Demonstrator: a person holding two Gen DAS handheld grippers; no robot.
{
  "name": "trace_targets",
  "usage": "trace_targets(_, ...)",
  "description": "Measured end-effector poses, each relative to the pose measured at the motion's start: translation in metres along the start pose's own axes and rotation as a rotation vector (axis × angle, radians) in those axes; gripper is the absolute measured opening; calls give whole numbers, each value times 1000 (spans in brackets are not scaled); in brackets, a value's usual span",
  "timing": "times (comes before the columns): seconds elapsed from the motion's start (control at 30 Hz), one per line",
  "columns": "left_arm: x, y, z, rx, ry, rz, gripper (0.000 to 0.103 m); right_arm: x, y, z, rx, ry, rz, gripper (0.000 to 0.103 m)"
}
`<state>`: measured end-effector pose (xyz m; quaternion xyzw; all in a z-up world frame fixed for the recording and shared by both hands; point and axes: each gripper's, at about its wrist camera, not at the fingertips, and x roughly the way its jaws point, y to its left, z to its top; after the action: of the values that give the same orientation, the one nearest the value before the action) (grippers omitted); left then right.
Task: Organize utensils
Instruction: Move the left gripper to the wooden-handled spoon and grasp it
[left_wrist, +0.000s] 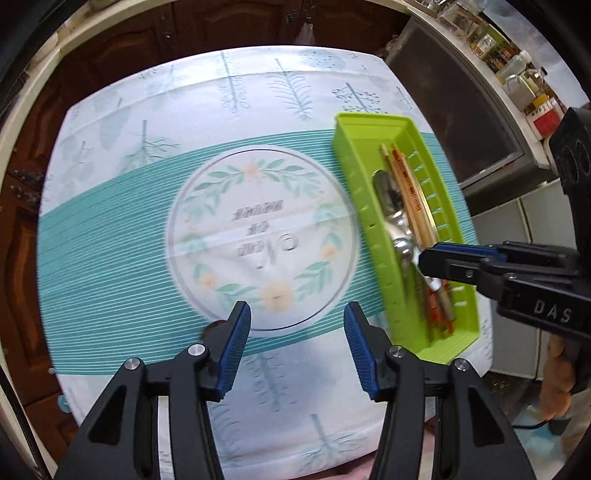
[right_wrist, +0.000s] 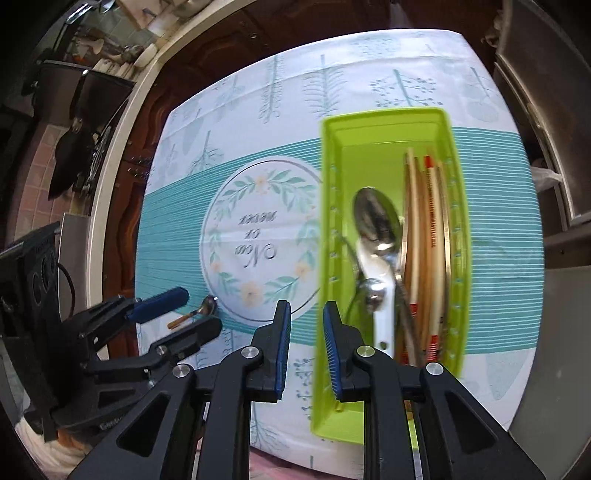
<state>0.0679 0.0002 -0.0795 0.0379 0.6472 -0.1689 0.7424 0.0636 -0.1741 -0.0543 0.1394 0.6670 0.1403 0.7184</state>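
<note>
One green tray (right_wrist: 384, 122), one loose spoon (right_wrist: 207, 308)

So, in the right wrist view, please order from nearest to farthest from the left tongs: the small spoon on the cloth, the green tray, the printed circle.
1. Small spoon, just beside the left tongs.
2. Printed circle, cloth centre.
3. Green tray, far side.

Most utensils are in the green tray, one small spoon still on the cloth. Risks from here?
1. The small spoon lies flat near the tablecloth's edge, beside the open left gripper; a misjudged pinch might push it off or bunch the cloth.
2. The right gripper hangs over the green tray's rim; a bump might shift the tray.
</note>
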Motion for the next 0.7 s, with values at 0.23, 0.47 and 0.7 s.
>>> trace_targets(0.23,-7,40,-18,37,11,31,52,18,40,-17,-20,9,12,19)
trace_targets(0.47,3,62,-34,89,39,49,56,49,67,-29,-36,0,-24,27)
trace_targets(0.7,32,83,-49,179,129,55,56,83,79,-42,-38,26,-47,28)
